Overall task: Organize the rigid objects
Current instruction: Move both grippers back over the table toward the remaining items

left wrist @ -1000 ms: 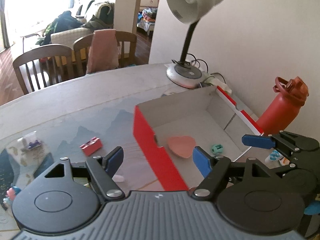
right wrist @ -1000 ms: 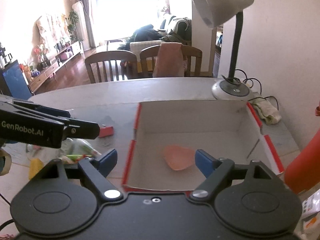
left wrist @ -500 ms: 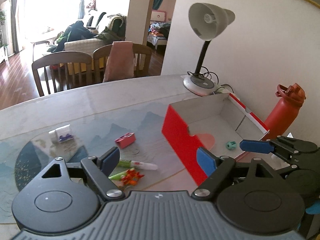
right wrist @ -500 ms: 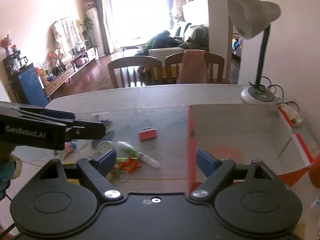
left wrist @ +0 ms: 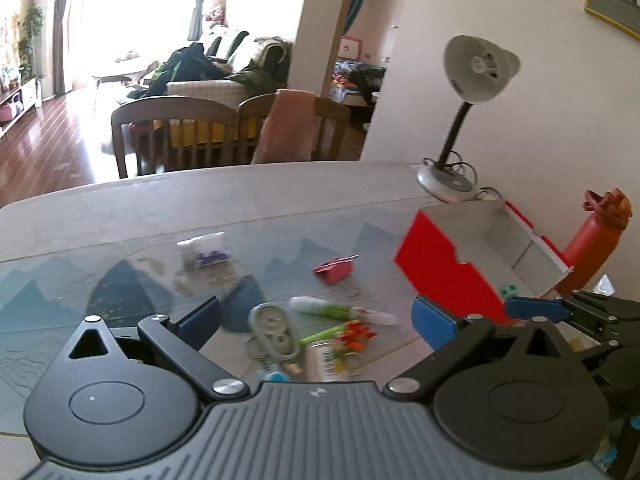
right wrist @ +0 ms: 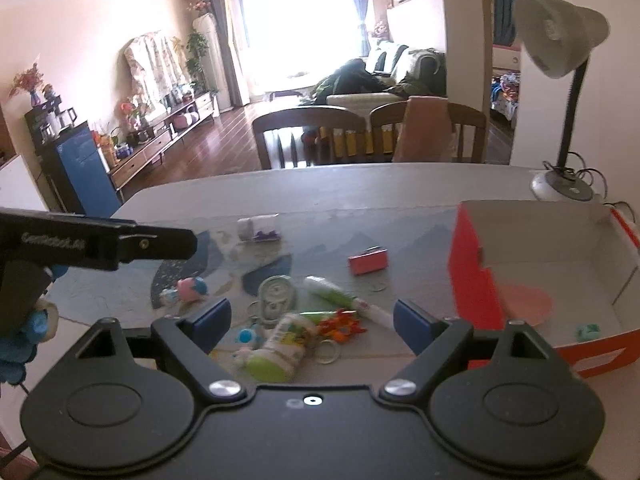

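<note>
Your left claw (left wrist: 316,318) has its jaws spread wide — they have just been opening — and nothing is pinched between the pads. Your right claw (right wrist: 312,320) is also wide open and empty. Both hang above the clutter on the counter (right wrist: 360,188), pointing down at it.

Landmark: the red box (right wrist: 472,280), open-topped, white inside.
- Inside the box: a pink heart-shaped piece (right wrist: 528,302) on the floor near the red front wall, and a small teal cube (right wrist: 588,330) near its front corner.
- Left of the box, on the counter: a small red case (right wrist: 368,262), closest to the box but apart from it.
- Further left and nearer to you: a white-and-green tube (right wrist: 344,298) lying flat, an orange-and-green toy (right wrist: 340,324) just below it, a grey correction-tape dispenser (right wrist: 276,294), a green-capped bottle (right wrist: 280,350) on its side, and a clear ring (right wrist: 326,352) beside the bottle. These sit packed close; some touch, I cannot tell exactly which.
- Well left of the box: a pink-and-blue figure (right wrist: 188,288), and further back a clear packet with purple bits (right wrist: 260,230).
- Behind the box: a desk lamp (right wrist: 560,80) with its base by the box's far corner.
- Right of the box, in the left wrist view: a red bottle (left wrist: 592,240) standing upright, just beside the box's wall.

Motion blur in both views — small details are soft.
</note>
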A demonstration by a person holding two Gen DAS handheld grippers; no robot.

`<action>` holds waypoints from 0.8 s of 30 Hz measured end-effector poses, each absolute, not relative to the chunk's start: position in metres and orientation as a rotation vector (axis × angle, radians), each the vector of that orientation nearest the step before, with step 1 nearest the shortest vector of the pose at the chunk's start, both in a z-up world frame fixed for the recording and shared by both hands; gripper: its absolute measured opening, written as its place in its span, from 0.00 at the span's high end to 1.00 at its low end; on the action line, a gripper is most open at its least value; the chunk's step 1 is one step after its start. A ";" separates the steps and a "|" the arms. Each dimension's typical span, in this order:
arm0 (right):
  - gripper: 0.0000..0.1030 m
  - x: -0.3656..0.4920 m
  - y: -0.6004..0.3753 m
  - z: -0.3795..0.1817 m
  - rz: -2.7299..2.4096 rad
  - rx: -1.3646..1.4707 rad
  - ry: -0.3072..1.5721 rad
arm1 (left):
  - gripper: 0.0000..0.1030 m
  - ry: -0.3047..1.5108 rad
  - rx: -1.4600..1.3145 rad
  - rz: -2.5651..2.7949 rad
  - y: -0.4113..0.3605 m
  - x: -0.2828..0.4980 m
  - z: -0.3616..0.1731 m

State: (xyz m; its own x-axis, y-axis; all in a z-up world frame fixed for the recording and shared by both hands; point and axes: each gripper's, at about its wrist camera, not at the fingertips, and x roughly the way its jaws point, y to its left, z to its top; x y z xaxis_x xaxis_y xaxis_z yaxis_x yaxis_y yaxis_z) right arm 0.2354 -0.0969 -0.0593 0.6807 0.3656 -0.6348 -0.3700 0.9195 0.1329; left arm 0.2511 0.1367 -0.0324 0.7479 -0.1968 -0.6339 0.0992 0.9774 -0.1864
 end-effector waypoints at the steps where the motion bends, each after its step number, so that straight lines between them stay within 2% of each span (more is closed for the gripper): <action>1: 0.15 0.235 -0.090 -0.062 0.418 -0.013 0.717 | 0.00 0.713 -0.140 -0.155 0.143 0.252 -0.036; 24: 0.18 0.242 0.031 -0.124 0.533 -0.215 0.847 | 0.00 0.798 -0.165 -0.008 0.241 0.276 -0.130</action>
